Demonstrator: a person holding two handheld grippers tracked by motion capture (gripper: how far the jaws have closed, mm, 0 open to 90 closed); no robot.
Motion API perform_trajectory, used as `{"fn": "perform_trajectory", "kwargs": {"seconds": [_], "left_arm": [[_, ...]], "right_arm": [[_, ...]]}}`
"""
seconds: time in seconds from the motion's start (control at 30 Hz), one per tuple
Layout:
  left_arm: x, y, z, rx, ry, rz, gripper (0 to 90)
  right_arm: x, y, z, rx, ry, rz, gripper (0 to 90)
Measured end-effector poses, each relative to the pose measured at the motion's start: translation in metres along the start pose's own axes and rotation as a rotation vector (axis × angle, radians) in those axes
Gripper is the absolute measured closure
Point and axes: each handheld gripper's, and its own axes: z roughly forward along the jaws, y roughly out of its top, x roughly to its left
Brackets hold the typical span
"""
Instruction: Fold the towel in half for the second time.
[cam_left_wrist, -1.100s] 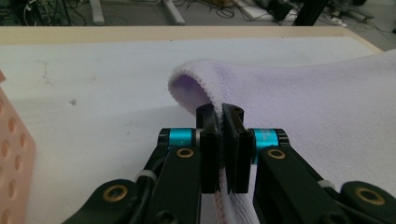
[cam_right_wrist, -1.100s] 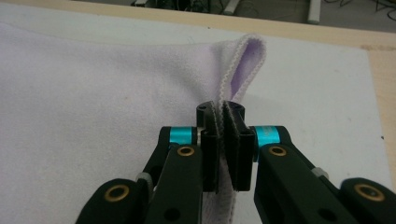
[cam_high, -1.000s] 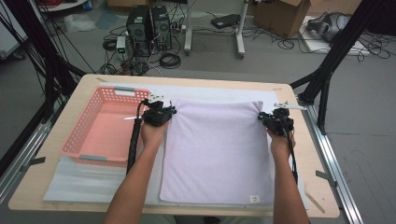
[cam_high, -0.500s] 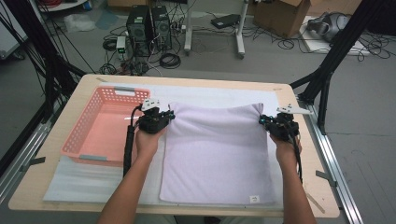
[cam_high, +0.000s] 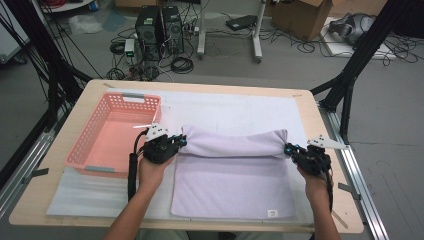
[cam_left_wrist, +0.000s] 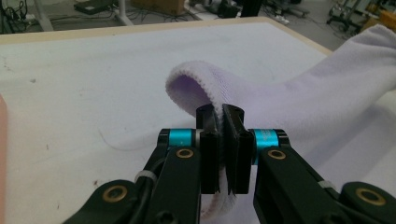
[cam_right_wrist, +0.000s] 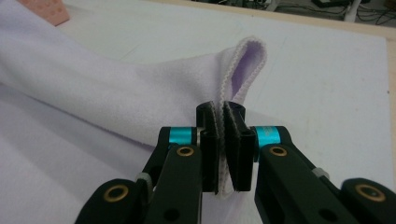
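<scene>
A lilac towel (cam_high: 232, 182) lies on the white mat, its far edge lifted and curled toward me into a roll (cam_high: 232, 144). My left gripper (cam_high: 181, 142) is shut on the towel's far left corner; in the left gripper view the hem (cam_left_wrist: 205, 88) loops up from between the pinched jaws of that gripper (cam_left_wrist: 223, 112). My right gripper (cam_high: 288, 148) is shut on the far right corner, and in the right gripper view the hem (cam_right_wrist: 243, 70) arches over its jaws (cam_right_wrist: 223, 109). Both hands hold the edge a little above the table.
A pink plastic basket (cam_high: 95, 145) stands just left of my left hand. The white mat (cam_high: 225, 107) covers most of the wooden table (cam_high: 310, 115). A small label (cam_high: 272, 213) marks the towel's near right corner. Cables and computer cases sit on the floor beyond.
Both grippers have pulled the towel's far edge toward me, away from the table's far side. The cloth has gone from lying flat to folding over itself in a roll.
</scene>
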Motion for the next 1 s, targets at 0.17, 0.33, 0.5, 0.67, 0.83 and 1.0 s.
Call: {"fn": "perform_trajectory", "kwargs": {"seconds": [0.17,0.33,0.5,0.67,0.83,1.0], "left_arm": [[-0.007,-0.018,-0.013,0.024,-0.032,0.010,85.2],[-0.013,-0.037,-0.023,0.040,-0.053,0.012,85.0],[-0.017,-0.053,-0.027,0.083,-0.059,0.018,82.8],[-0.017,-0.054,-0.024,0.092,-0.003,0.036,44.0],[-0.012,-0.036,-0.015,0.096,0.018,0.016,36.4],[-0.002,-0.024,-0.003,0.116,0.037,-0.032,36.5]], "right_arm": [[0.009,-0.020,-0.017,-0.008,0.029,-0.013,84.7],[0.019,-0.039,-0.028,0.022,0.045,-0.031,84.7],[0.020,-0.054,-0.031,0.035,0.063,-0.019,84.1],[0.016,-0.052,-0.035,0.028,0.052,0.052,60.3],[0.013,-0.048,-0.041,-0.010,0.040,0.071,56.2],[0.010,-0.043,-0.037,-0.002,0.038,0.085,52.2]]}}
